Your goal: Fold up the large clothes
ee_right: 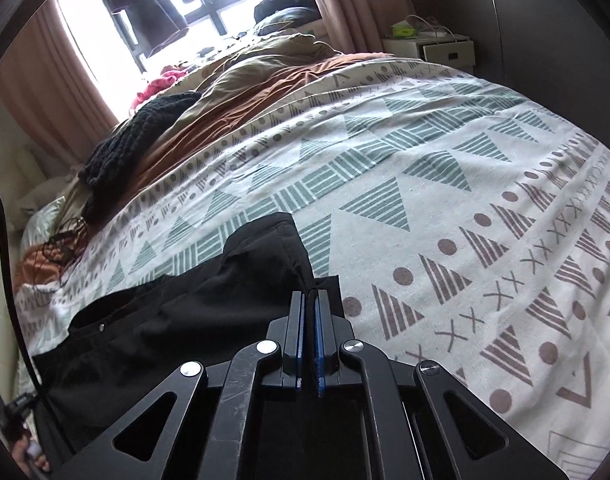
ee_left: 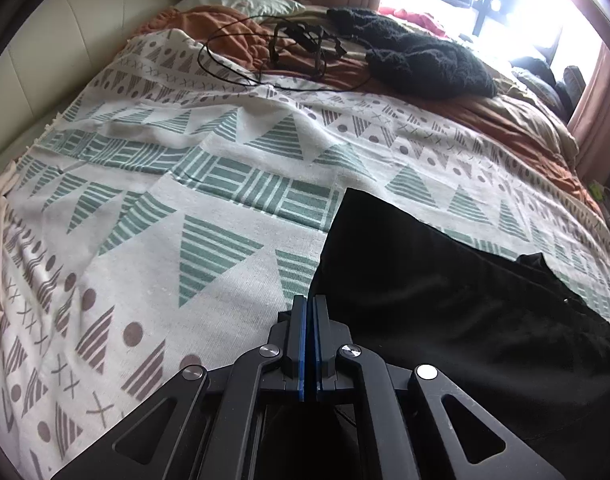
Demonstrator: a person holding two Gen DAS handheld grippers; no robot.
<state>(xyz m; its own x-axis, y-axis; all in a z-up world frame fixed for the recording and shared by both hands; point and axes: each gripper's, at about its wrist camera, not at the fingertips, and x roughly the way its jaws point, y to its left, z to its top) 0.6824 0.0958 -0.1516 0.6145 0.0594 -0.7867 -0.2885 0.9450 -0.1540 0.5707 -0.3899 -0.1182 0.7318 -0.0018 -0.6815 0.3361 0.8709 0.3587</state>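
Black garment (ee_left: 445, 312) lies on the bed (ee_left: 165, 240) at lower right of the left view; left gripper (ee_left: 309, 304) and right gripper (ee_right: 309, 300) fingers are pinched closed on its edges; thin hems could slip, or the bedspread lift too

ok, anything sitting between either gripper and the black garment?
Nothing visible. The left gripper is shut at the edge of the black garment, the right gripper is shut on its edge, and the patterned blanket beyond is bare.
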